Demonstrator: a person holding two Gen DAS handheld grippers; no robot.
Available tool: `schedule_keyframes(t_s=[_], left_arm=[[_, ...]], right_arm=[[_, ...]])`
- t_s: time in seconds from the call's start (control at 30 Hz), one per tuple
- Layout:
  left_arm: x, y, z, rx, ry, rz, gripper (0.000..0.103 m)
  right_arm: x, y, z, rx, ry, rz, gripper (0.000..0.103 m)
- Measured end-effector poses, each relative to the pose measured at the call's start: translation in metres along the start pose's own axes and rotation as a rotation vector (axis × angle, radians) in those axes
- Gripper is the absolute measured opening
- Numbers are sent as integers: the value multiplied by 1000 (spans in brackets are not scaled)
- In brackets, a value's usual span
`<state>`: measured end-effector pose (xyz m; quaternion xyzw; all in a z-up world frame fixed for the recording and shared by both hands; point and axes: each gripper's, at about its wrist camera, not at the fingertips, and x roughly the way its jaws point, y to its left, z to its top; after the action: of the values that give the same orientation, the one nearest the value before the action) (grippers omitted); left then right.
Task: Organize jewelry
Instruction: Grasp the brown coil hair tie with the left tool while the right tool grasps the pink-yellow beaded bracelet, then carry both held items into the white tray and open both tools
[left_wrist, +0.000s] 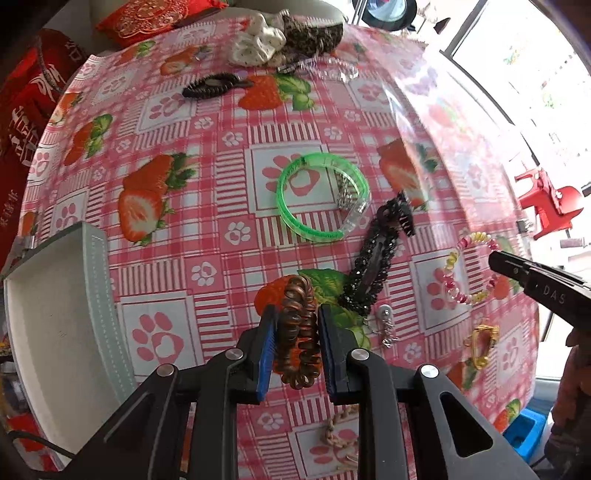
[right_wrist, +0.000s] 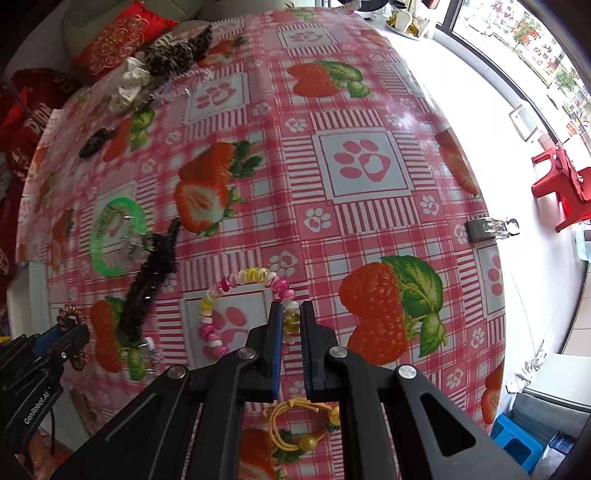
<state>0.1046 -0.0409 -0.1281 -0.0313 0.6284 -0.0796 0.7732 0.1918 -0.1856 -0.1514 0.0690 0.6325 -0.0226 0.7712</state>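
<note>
My left gripper (left_wrist: 295, 314) is shut on a brown spiral hair tie (left_wrist: 299, 332) just above the strawberry tablecloth; it also shows in the right wrist view (right_wrist: 72, 332). My right gripper (right_wrist: 291, 314) is shut on a pink, white and yellow spiral bracelet (right_wrist: 236, 295), which lies on the cloth; the bracelet also shows in the left wrist view (left_wrist: 469, 269). A green bangle (left_wrist: 321, 195) with a clear clip and a black beaded hair clip (left_wrist: 376, 258) lie between them. A white tray (left_wrist: 55, 321) sits at the left.
A yellow cord bracelet (right_wrist: 303, 424) lies under my right gripper. A small silver charm (left_wrist: 386, 325), a beige chain (left_wrist: 340, 439), a dark clip (left_wrist: 214, 86), scrunchies (left_wrist: 258, 44) and a clear band (left_wrist: 332, 68) lie on the table. A metal clamp (right_wrist: 487, 227) holds the cloth's right edge.
</note>
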Motion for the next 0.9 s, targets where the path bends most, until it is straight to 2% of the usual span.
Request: schedule_keyframes(t_s=[0.13, 0.17, 0.23, 0.33, 0.5, 0.67, 0.9], left_arm=[[-19, 7, 2, -2, -25, -6, 29], [-22, 13, -1, -3, -31, -8, 29], [-29, 24, -10, -8, -45, -9, 29], [-38, 43, -28, -34, -64, -6, 29], [-65, 78, -51, -91, -97, 6, 29], [-84, 121, -72, -154, -124, 50, 29], [-87, 194, -94, -287, -120, 125, 29]], right_arm=[[-15, 7, 7, -3, -14, 14, 10], [-15, 10, -1, -3, -18, 20, 10], [-23, 15, 6, -6, -27, 32, 10], [-38, 24, -11, -25, -46, 36, 10], [-57, 56, -13, -74, -59, 65, 10], [-69, 108, -11, -157, -73, 118, 10], [-68, 213, -16, -327, -65, 222, 10]])
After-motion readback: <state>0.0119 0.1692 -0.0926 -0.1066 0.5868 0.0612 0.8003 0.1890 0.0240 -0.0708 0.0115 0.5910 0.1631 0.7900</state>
